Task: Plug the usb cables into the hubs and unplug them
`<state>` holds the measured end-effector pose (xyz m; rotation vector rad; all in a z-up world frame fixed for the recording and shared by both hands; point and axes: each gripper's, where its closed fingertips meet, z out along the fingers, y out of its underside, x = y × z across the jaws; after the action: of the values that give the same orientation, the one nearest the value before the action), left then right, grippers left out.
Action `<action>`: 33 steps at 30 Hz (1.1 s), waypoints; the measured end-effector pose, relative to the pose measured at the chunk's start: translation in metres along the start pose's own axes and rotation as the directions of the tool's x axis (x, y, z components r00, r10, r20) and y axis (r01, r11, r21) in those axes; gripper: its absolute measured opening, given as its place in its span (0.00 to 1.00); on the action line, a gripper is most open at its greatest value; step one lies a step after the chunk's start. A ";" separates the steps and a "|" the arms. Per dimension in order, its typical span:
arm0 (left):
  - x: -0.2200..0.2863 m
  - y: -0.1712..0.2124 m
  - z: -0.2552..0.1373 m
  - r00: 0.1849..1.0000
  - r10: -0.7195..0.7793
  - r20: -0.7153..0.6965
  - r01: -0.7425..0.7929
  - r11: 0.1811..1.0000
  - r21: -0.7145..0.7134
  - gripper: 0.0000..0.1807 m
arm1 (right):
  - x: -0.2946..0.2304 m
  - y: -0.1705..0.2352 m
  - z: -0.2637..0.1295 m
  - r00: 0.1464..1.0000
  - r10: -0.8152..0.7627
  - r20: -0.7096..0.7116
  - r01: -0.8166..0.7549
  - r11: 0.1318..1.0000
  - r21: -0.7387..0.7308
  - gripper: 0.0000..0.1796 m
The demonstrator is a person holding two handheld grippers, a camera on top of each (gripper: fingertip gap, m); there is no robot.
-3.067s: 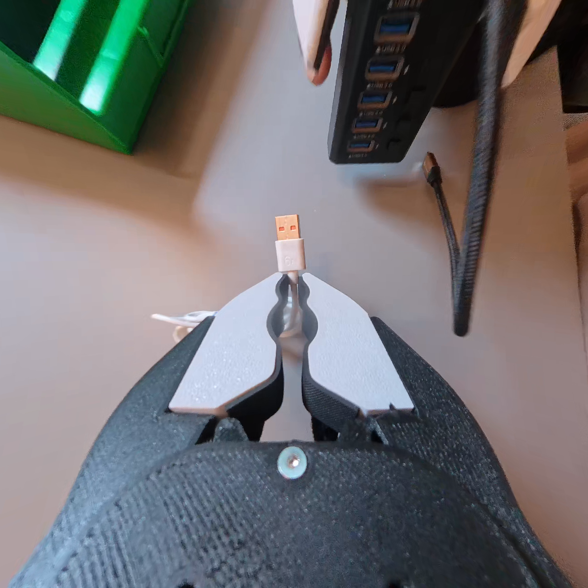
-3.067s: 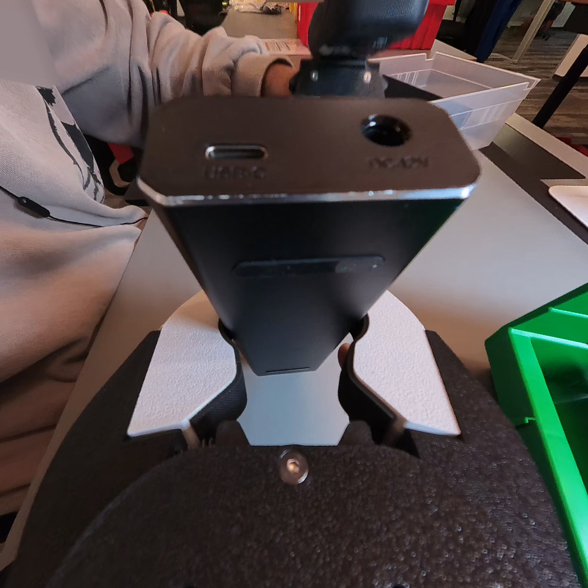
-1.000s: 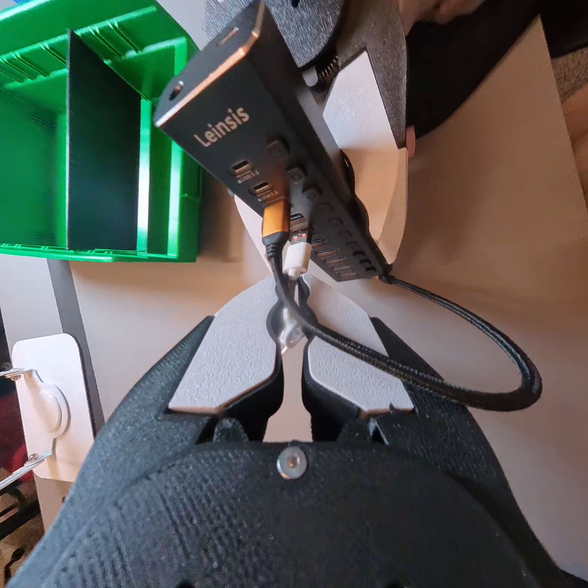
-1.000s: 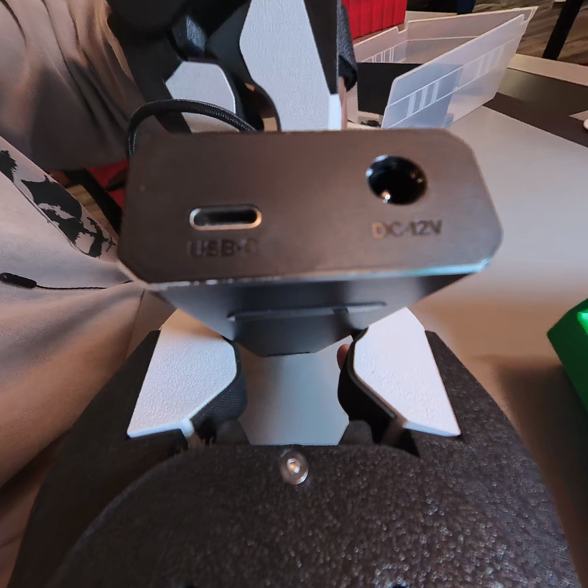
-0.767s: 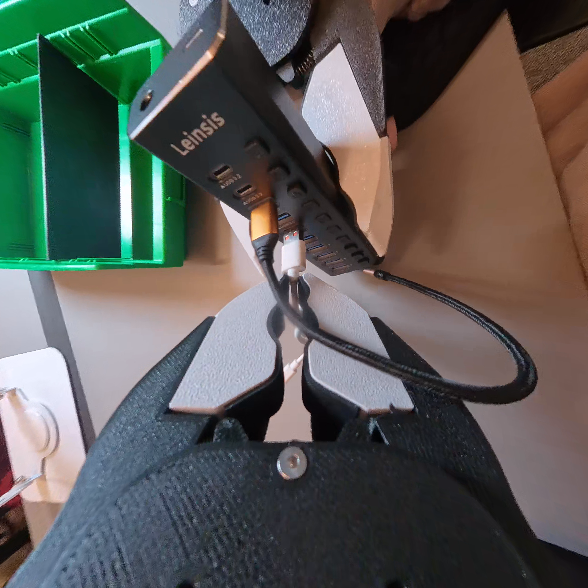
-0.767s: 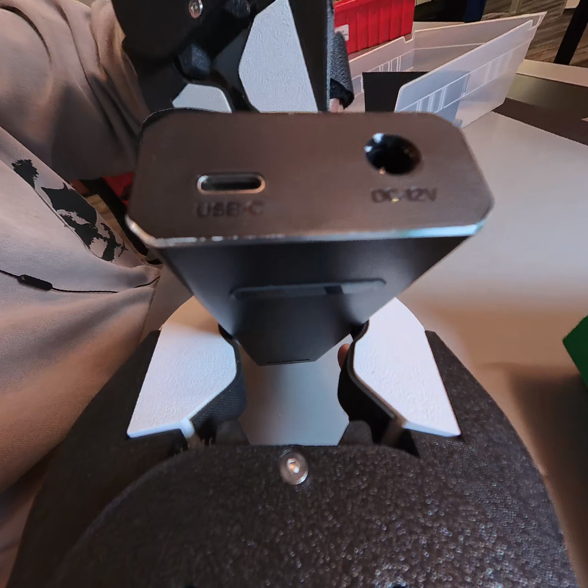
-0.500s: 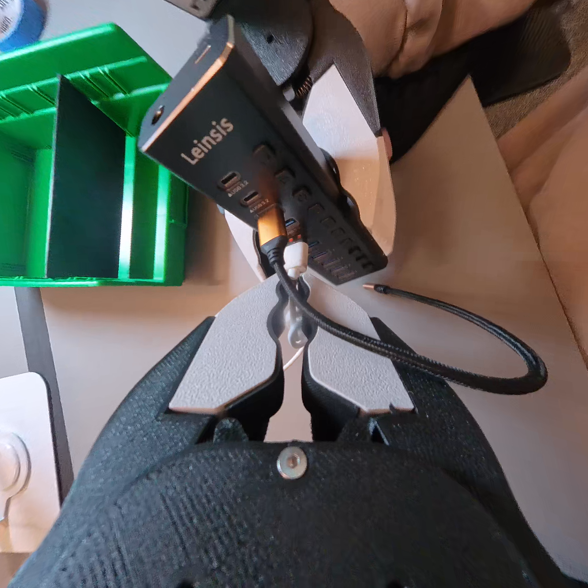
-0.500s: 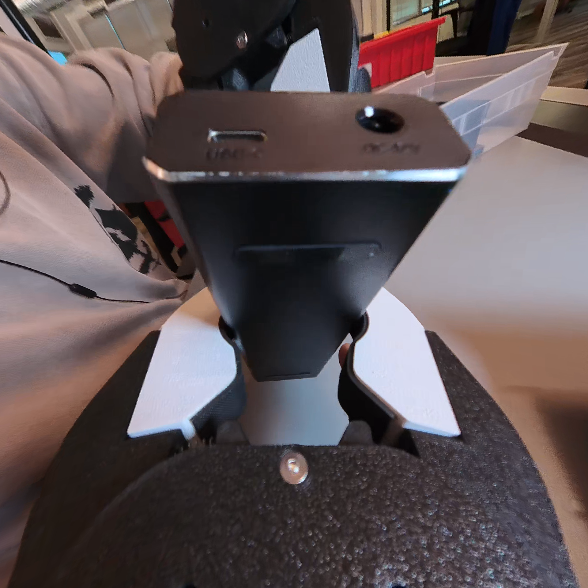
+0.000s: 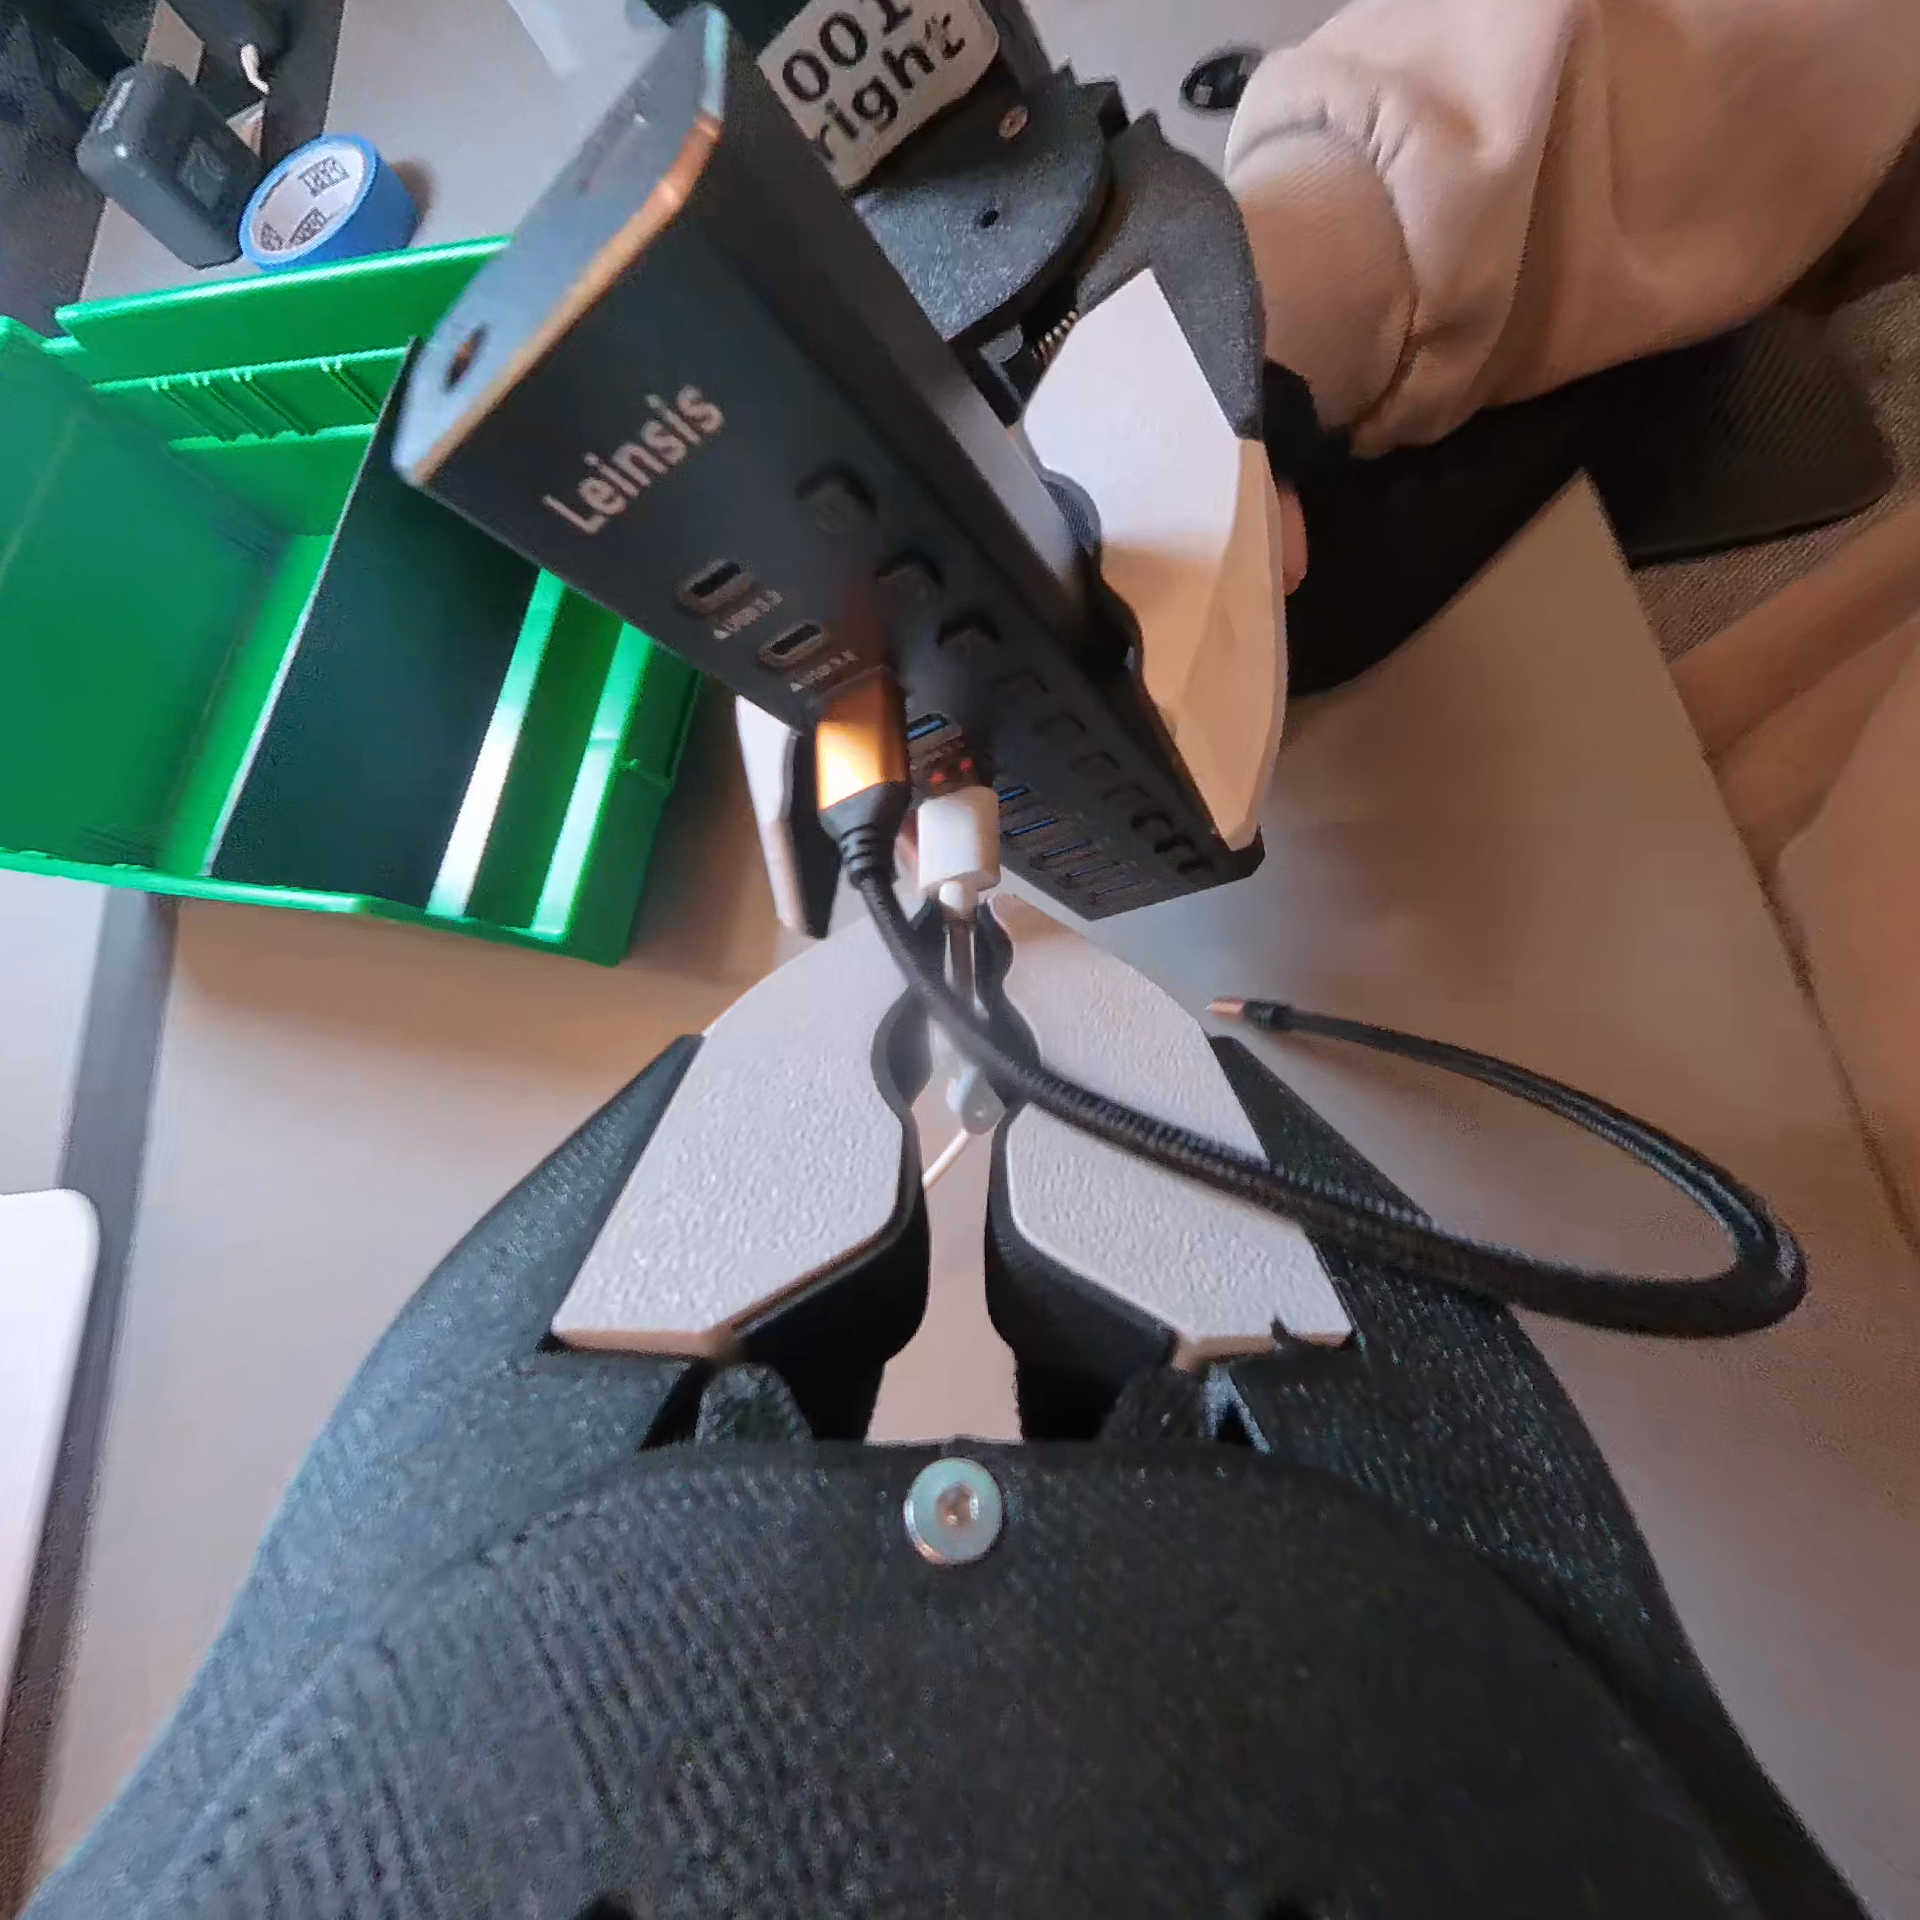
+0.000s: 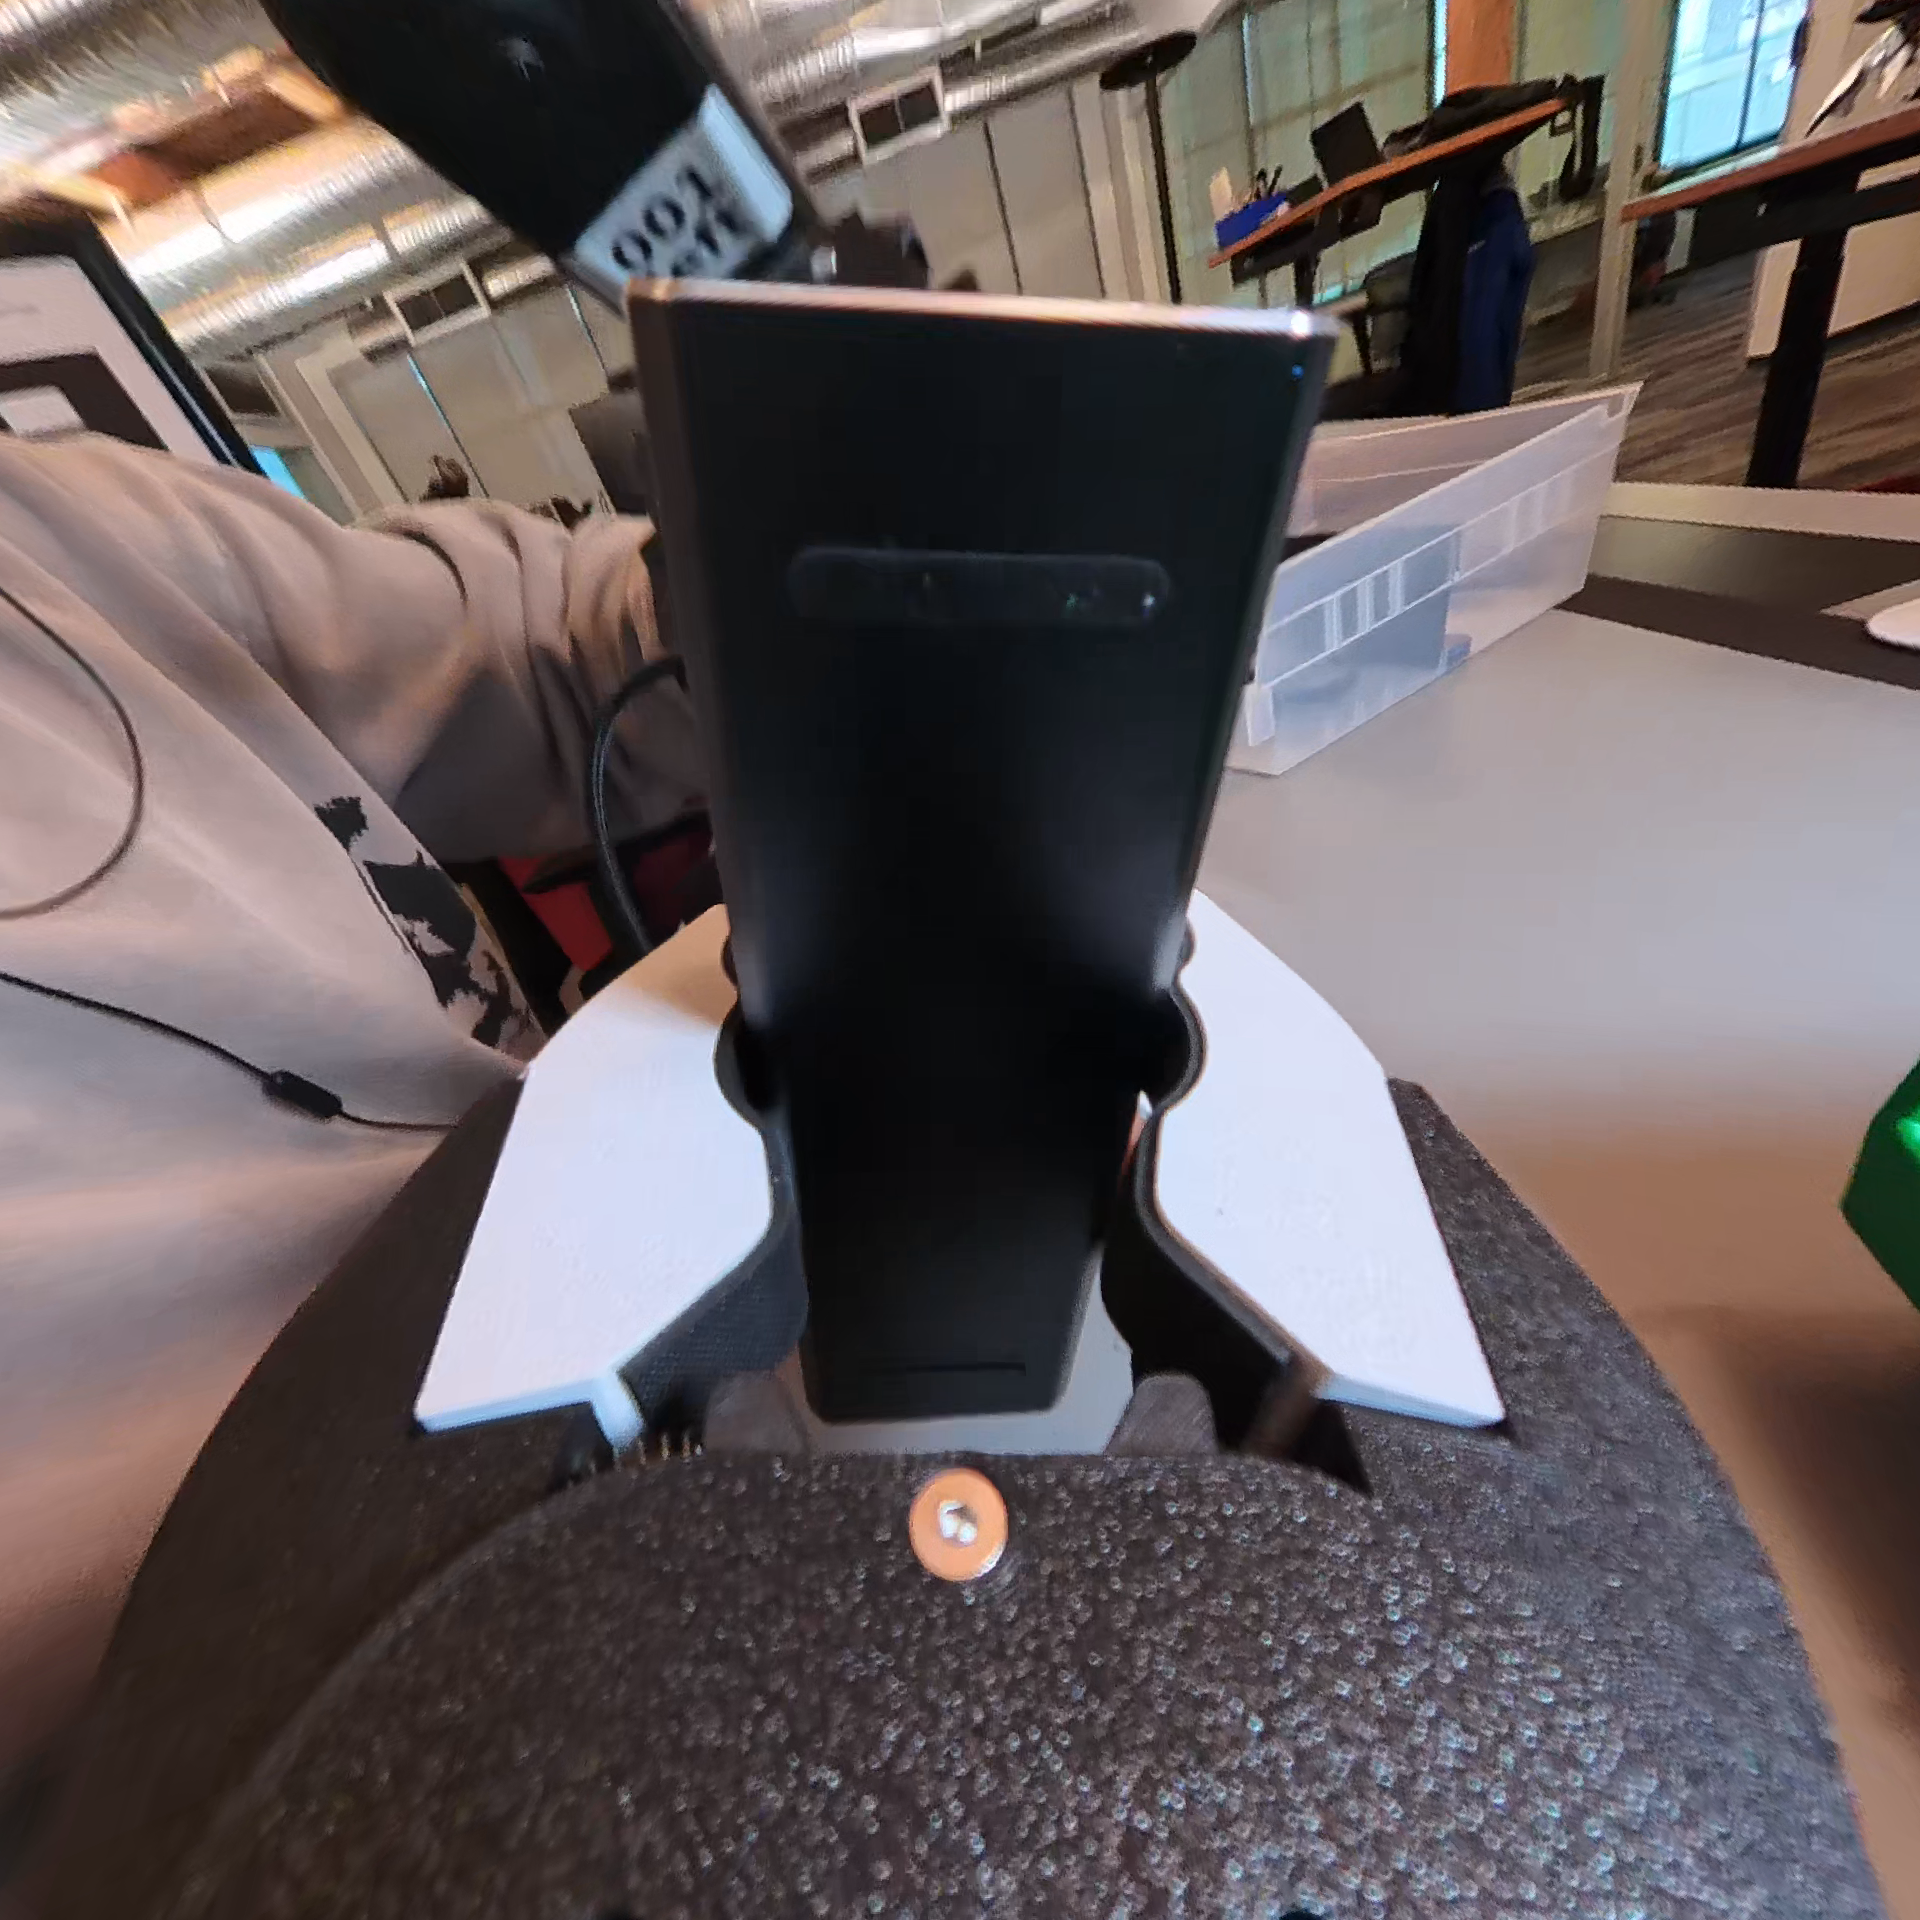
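Note:
My right gripper (image 10: 961, 997) is shut on a black USB hub (image 10: 966, 727) and holds it tilted above the table; here I see only the hub's back. In the left wrist view the hub's port face (image 9: 727, 499) shows, with the right gripper (image 9: 1143, 499) behind it. A black braided cable (image 9: 1558, 1247) with a copper plug (image 9: 857, 753) sits in one port. My left gripper (image 9: 961, 935) is shut on a white USB cable just behind its plug (image 9: 956, 831). The plug's metal tip is at the neighbouring port, and part of the tip still shows.
A green divided bin (image 9: 260, 623) stands to the left of the hub, with a blue tape roll (image 9: 322, 203) behind it. The braided cable's free end (image 9: 1231, 1006) lies on the table. A clear plastic bin (image 10: 1455, 561) stands at the far right. A person's sleeve (image 10: 260, 675) is on the left. Only a small space, under 4 cm, lies between the two pairs of fingers.
The right gripper has tilted the hub up, so its end face no longer shows in the right view. The left gripper followed, keeping the white plug at the port.

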<state>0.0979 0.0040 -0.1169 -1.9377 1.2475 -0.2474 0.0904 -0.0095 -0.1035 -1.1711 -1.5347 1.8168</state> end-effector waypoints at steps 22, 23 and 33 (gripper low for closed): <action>0.001 -0.011 0.001 0.989 -0.135 -0.060 0.145 0.961 0.236 0.03 | -0.002 -0.006 -0.001 0.991 -0.126 -0.044 0.125 0.992 -0.027 0.40; 0.001 -0.013 0.000 0.985 -0.156 -0.079 0.171 0.952 0.254 0.03 | -0.003 -0.006 -0.002 0.990 -0.135 -0.044 0.134 0.990 -0.034 0.40; 0.002 -0.005 0.002 0.976 -0.191 -0.101 0.212 0.932 0.294 0.03 | 0.004 0.020 0.001 0.983 -0.178 -0.043 0.167 0.969 -0.182 0.40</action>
<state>0.1028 0.0043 -0.1153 -1.7987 0.9869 -0.5840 0.0905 -0.0121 -0.1236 -1.1205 -1.7355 1.5462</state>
